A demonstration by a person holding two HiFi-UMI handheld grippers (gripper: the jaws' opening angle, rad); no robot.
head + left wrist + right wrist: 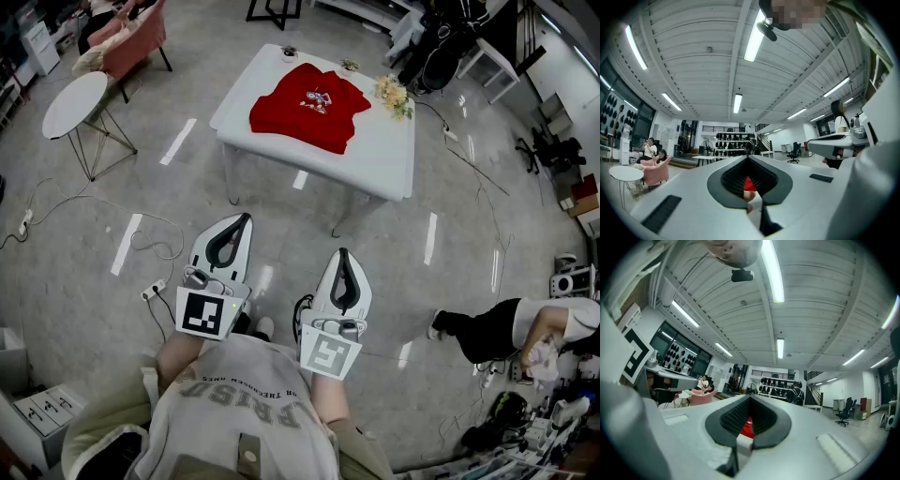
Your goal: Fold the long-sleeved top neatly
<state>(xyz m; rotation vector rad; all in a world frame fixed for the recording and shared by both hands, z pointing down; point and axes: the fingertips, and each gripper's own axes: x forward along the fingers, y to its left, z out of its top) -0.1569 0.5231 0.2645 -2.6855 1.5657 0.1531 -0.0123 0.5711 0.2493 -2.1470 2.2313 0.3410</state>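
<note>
One red top (307, 108) lies on one white table (394, 164). Near the table are two grippers, the left gripper (244, 223) and the right gripper (343, 258), both closed and empty.

A large, open lab-like studio hall: polished concrete floor (84, 281) with white tape marks (177, 142) and trailing cables (478, 170); long strip lights (753, 40) on a ribbed ceiling (693, 56); equipment racks (733, 142), office chairs (793, 153) and a pink armchair (131, 42).

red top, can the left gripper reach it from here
Probably not yet: the red top lies on the white table, a stretch of floor away from the left gripper held at the person's body. Nothing seems to block the way.
</note>
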